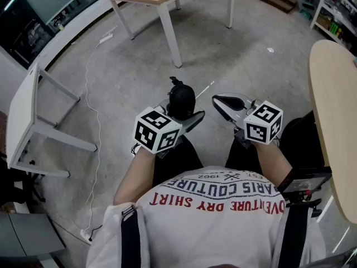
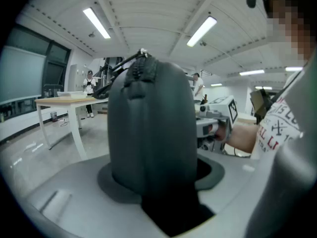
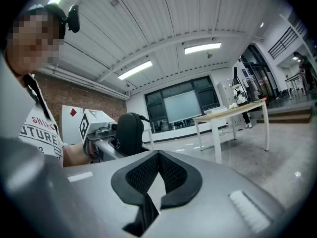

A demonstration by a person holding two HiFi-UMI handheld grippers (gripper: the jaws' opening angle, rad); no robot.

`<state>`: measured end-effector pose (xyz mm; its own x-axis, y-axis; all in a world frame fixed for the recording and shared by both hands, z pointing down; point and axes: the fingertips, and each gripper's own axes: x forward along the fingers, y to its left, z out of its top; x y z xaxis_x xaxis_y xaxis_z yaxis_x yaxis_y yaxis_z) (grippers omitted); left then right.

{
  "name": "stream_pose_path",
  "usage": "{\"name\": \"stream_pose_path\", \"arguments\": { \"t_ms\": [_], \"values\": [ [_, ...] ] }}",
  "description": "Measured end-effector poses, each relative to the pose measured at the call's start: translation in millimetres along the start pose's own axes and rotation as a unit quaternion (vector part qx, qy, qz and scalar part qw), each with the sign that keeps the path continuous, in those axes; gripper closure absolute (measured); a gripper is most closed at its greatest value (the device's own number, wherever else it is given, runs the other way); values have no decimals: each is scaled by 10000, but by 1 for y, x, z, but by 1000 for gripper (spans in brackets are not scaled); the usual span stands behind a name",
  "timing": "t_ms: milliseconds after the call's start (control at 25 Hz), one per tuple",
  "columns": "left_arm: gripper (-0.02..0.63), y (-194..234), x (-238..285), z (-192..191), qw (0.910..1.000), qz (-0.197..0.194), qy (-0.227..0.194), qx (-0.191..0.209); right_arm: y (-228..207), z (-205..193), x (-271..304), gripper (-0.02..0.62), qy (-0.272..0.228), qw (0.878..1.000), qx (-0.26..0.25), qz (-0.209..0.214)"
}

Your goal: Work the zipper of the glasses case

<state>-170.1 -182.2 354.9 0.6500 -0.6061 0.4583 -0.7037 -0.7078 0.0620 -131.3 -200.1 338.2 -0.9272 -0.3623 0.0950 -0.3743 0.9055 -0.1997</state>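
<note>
My left tongs (image 1: 188, 116) are clamped on the case (image 1: 181, 100), one jaw against each side of it. It stands upright out of them, above my knees and over the floor (image 1: 128, 66), on no desk. In the left gripper view the case (image 2: 151, 128) fills the middle, dark and rounded, its lower end sunk between the black pads (image 2: 116, 185). The zipper (image 2: 142, 71) runs over its top, and a thin black loop (image 2: 116, 68) sticks out to the side from there.

My right tongs (image 1: 218, 101) hold nothing. In the right gripper view the jaws are closed, the tips of the pads (image 3: 173, 175) meeting with only a narrow slit behind them. They sit just beside the case, to its right, and do not touch it. From that view the case (image 3: 130, 133) shows off to the left, upright in the other tongs next to their marker cube (image 3: 91, 125).
</note>
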Motion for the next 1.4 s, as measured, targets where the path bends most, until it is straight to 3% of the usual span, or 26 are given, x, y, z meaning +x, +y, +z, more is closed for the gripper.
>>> {"name": "stream_pose_path", "arguments": {
  "t_ms": [240, 480, 680, 840, 1000, 1160, 1240, 1400],
  "values": [
    [356, -5, 4, -23, 9897, -74, 1071, 952, 4, 9, -8, 598, -255, 9993, -236, 121],
    [356, 1, 1, -37, 9613, -346, 2076, 1780, 6, 17, -17, 597, -463, 9983, -249, 237],
    [356, 11, -7, -48, 9203, -479, 3006, 2458, 9, 16, -22, 597, -564, 9974, -261, 358],
    [356, 10, -13, -55, 8768, -702, 3608, 3100, 12, 14, -26, 598, -550, 9971, -297, 444],
    [356, 5, -13, -52, 8405, -836, 4068, 3481, 7, 20, -35, 597, -592, 9965, -318, 505],
    [356, 7, -9, -52, 7975, -828, 4569, 3852, 0, 24, -46, 597, -630, 9959, -320, 573],
    [356, 7, -10, -54, 7856, -863, 4699, 3932, 1, 23, -46, 597, -638, 9956, -332, 606],
    [356, 4, -11, -50, 7815, -969, 4744, 3934, 10, 24, -47, 597, -694, 9935, -404, 811]
  ]
}}
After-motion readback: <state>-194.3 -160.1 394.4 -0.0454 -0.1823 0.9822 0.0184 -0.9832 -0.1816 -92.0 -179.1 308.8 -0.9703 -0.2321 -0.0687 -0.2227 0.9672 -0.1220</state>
